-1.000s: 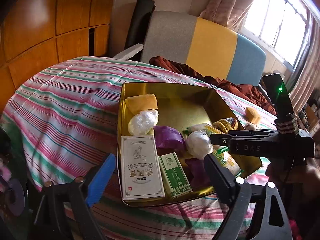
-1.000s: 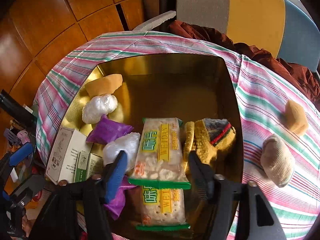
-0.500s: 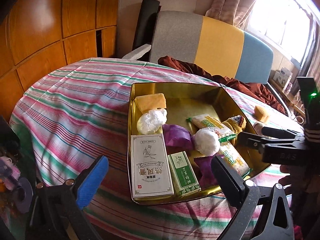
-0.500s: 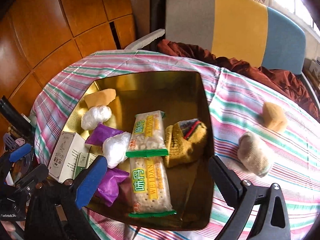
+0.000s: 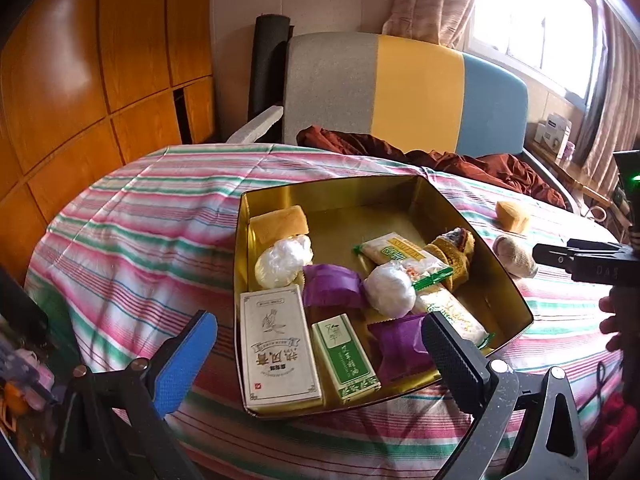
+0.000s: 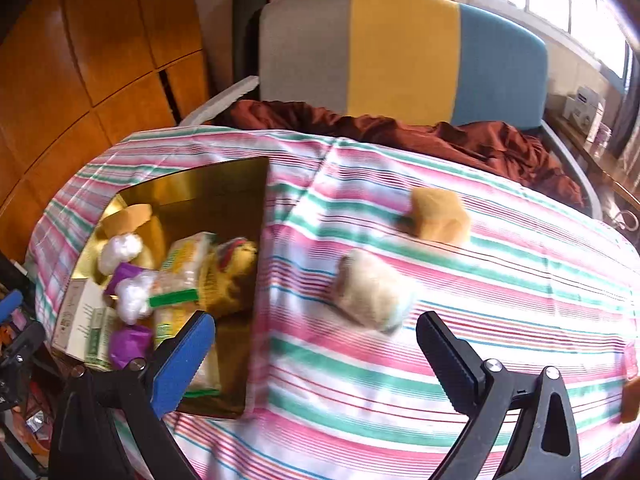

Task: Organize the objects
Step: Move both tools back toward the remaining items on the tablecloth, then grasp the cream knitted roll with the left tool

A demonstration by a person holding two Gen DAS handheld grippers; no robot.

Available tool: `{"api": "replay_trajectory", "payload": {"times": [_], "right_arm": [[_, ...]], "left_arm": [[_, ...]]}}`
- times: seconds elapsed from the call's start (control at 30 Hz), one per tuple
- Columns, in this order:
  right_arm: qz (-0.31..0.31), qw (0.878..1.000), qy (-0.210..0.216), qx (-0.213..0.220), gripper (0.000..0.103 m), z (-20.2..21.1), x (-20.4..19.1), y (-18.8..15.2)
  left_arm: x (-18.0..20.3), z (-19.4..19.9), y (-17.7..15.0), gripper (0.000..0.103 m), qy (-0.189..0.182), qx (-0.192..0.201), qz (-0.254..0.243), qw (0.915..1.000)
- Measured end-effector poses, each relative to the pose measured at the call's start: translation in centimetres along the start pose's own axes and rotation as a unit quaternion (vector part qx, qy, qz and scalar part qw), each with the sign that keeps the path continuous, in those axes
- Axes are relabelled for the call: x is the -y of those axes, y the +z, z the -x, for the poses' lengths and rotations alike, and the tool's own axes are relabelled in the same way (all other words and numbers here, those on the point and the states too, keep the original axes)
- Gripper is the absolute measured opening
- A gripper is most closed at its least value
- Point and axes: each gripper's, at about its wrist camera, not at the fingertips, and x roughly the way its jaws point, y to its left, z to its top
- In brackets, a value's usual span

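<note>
Being soft and light, the sock (image 6: 370, 290) can be pinched at its middle by the wide-open, empty right gripper (image 6: 312, 354).

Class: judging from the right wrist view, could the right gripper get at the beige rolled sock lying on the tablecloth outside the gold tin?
Probably yes. The right gripper is open and empty, the beige rolled sock lies on bare tablecloth just ahead of it, and nothing stands between them.

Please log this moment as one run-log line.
left gripper: open, empty | right gripper: open, empty | gold tin: filled | beige sock: on tablecloth
</note>
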Motion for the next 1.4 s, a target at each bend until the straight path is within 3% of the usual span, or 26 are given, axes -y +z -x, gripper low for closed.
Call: {"api": "replay_trajectory", "payload": {"times": [0.4,0.57,1.03,1.4], "right_arm": [[-0.066,0.993,-0.097,-0.007,0.103,-0.2,12.5,-0.6],[-0.161,0.983,-0.082,-0.011,0.103,-0.5,17.5,-2.0],[-0.222,0.972,-0.071,-0.007,0.103,0.3,19.4,-2.6],[-0.235,0.97,-0.055,-0.012,0.103,0.2,19.8,-2.6]], "left_arm": [[5.3,0.0,2.2,0.103,-0.031,0.022,-0.069,0.9969],[8.8,-0.7,3.2,0.103,-0.062,0.011,-0.107,0.9923],[20.8,-5.2,6.3,0.103,-0.148,-0.028,-0.19,0.97],[28.1,-12.8,7.3,0.103,-0.149,-0.108,-0.207,0.9608]]}}
